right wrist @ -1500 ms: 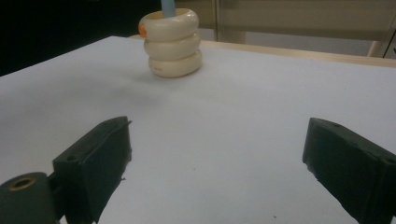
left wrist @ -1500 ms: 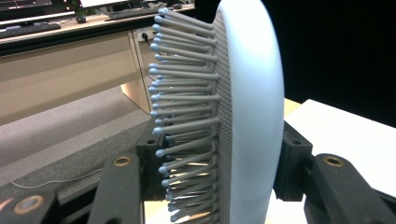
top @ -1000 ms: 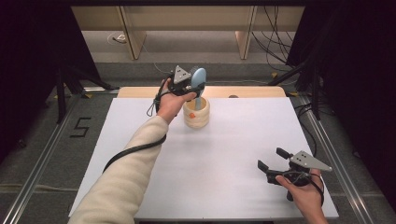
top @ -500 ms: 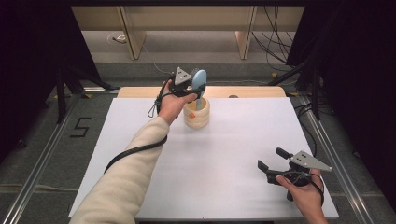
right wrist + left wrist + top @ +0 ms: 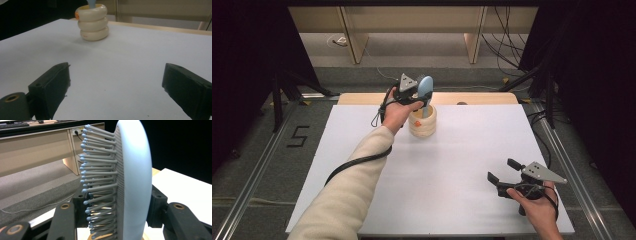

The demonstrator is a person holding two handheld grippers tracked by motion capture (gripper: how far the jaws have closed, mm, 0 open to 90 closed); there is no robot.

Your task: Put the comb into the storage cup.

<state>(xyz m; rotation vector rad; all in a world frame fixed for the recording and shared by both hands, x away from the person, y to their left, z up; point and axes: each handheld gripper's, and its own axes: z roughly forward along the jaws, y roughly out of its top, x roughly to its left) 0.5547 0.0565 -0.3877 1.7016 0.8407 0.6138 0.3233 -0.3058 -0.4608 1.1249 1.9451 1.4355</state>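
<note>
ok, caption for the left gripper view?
Left gripper clamps a pale-blue plastic hairbrush, grey bristles facing left.

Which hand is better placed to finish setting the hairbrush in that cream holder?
Left. The left gripper is clamped on the hairbrush right above the holder; the right gripper sits open, far off near the table's front edge.

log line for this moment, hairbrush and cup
left gripper: shut on hairbrush | hairbrush: upright, handle in ringed cup | right gripper: open, apart near table front edge
</note>
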